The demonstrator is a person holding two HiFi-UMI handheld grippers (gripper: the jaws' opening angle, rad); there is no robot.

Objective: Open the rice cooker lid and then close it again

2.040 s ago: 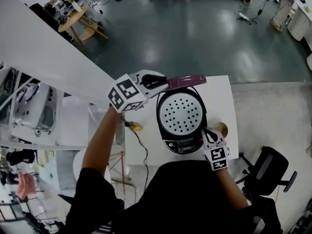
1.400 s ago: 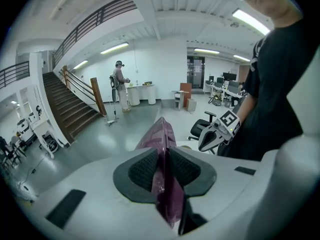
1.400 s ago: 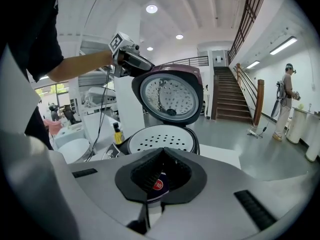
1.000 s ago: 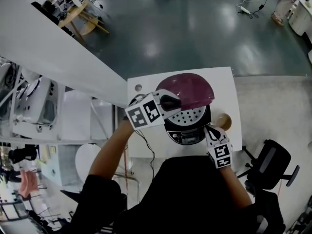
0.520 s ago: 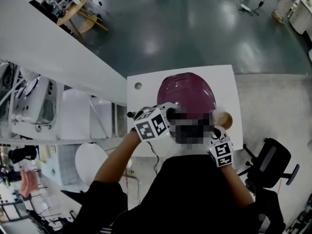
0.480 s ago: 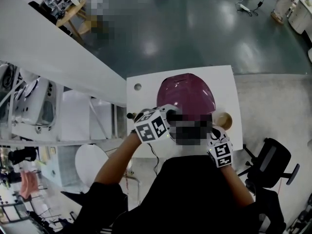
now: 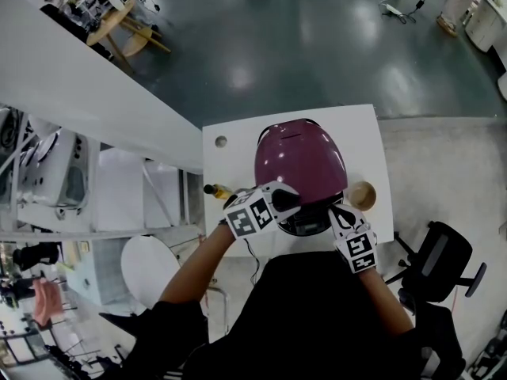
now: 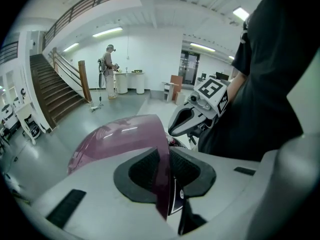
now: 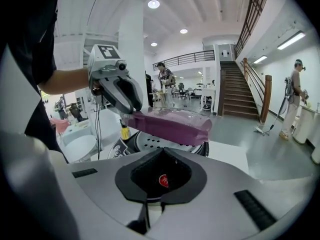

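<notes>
Risk: my left claw [image 7: 287, 200], clamped on the rim of the glossy purple domed plastic lid [image 7: 299, 157], could get trapped against the black cooker body [image 7: 306, 225]; right claw [image 7: 337, 210] clenched, empty.

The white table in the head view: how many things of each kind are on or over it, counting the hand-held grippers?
Rice cooker: 1
Wooden bowl: 1
Yellow bottle: 1
Grippers: 2 (left gripper, right gripper)
Total: 5
</notes>
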